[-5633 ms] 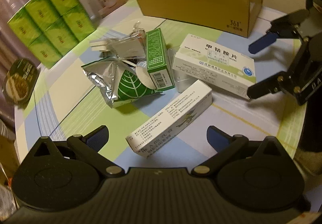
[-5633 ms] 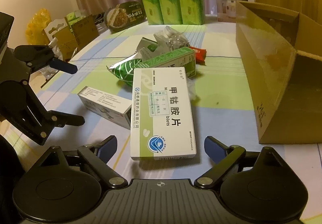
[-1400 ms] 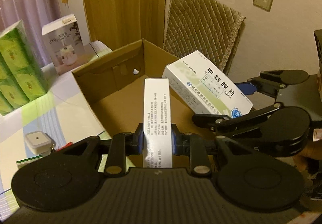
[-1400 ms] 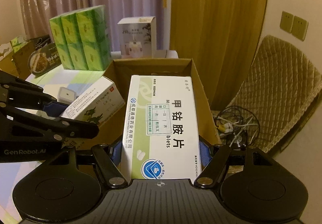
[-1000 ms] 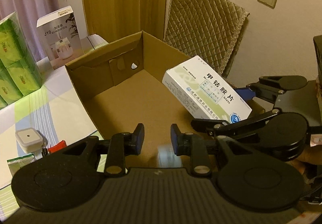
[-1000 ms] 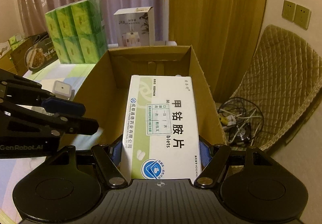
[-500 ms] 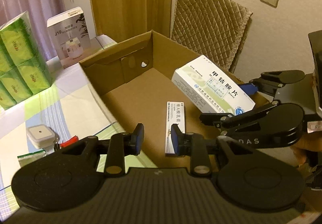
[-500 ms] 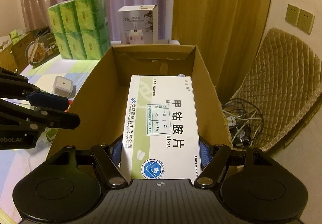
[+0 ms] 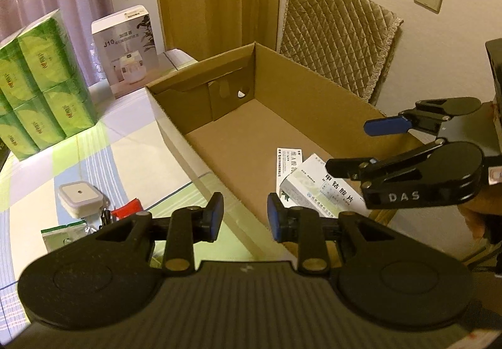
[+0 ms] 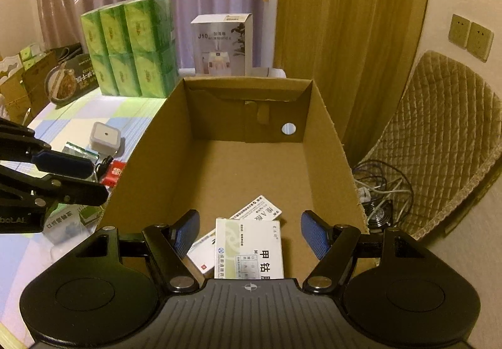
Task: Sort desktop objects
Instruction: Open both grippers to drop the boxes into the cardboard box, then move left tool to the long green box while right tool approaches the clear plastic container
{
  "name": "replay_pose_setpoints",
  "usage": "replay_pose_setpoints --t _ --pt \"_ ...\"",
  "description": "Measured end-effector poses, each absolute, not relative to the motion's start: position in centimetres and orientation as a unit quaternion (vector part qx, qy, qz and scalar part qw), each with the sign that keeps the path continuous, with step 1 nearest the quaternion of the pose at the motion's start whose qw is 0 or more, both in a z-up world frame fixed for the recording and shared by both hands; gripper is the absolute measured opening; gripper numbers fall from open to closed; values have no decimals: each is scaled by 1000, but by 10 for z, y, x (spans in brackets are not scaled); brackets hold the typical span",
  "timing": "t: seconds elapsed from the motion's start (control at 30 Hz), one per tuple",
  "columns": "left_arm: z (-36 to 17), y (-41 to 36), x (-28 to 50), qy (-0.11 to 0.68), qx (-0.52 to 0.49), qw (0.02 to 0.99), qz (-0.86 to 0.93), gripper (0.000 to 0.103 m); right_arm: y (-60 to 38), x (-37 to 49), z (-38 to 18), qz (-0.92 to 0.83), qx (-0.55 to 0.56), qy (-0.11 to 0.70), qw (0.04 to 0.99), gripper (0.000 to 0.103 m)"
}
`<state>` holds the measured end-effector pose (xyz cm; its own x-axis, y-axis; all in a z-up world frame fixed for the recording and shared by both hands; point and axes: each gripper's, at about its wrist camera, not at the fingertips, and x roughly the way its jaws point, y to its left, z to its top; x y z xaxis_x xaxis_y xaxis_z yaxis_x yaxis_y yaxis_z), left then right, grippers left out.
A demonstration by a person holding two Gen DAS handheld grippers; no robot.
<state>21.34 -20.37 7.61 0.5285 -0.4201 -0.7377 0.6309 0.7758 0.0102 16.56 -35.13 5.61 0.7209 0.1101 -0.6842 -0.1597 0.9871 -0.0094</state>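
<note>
An open brown carton (image 9: pixel 175 135) stands at the table's edge. On its floor lies a narrow white medicine box (image 9: pixel 288 161), and a wider white medicine box (image 9: pixel 323 192) rests partly on top of it. My right gripper (image 9: pixel 348 146) hangs above them, open with nothing between its blue pads. From the right wrist, the wide box (image 10: pixel 249 251) and the narrow box (image 10: pixel 260 211) lie below my right gripper (image 10: pixel 251 234). My left gripper (image 9: pixel 245 217) hovers over the carton's near left wall, its pads a narrow gap apart and empty. It also shows as the left gripper (image 10: pixel 98 181) beside the carton (image 10: pixel 150 161).
On the checked tablecloth left of the carton are a small white square container (image 9: pixel 80 197), a red packet (image 9: pixel 127 212) and a foil pouch (image 9: pixel 59 236). Green tissue packs (image 9: pixel 40 88) and a humidifier box (image 9: pixel 128 51) stand behind. A quilted chair (image 9: pixel 339 38) and floor cables (image 10: pixel 382 192) lie beyond the carton.
The right gripper has let go of the wide box, which now lies in the carton over the narrow box. The left gripper, empty since dropping the narrow box, has drawn back.
</note>
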Motion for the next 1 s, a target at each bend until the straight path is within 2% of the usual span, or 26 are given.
replay_pose_setpoints --t 0.3,0.47,0.6,0.77,1.0 --pt "89 -171 199 371 138 873 -285 27 -338 152 85 77 -43 347 934 71" --pt "104 -145 185 359 134 884 -269 30 -317 137 110 92 -51 322 941 82" --pt "113 -118 172 351 133 892 -251 33 -295 124 125 112 -58 307 943 87" --pt "117 -77 157 351 128 900 -224 42 -265 108 133 147 -65 295 942 92" --pt "108 -16 142 365 121 904 -187 56 -221 90 123 206 -71 301 928 94"
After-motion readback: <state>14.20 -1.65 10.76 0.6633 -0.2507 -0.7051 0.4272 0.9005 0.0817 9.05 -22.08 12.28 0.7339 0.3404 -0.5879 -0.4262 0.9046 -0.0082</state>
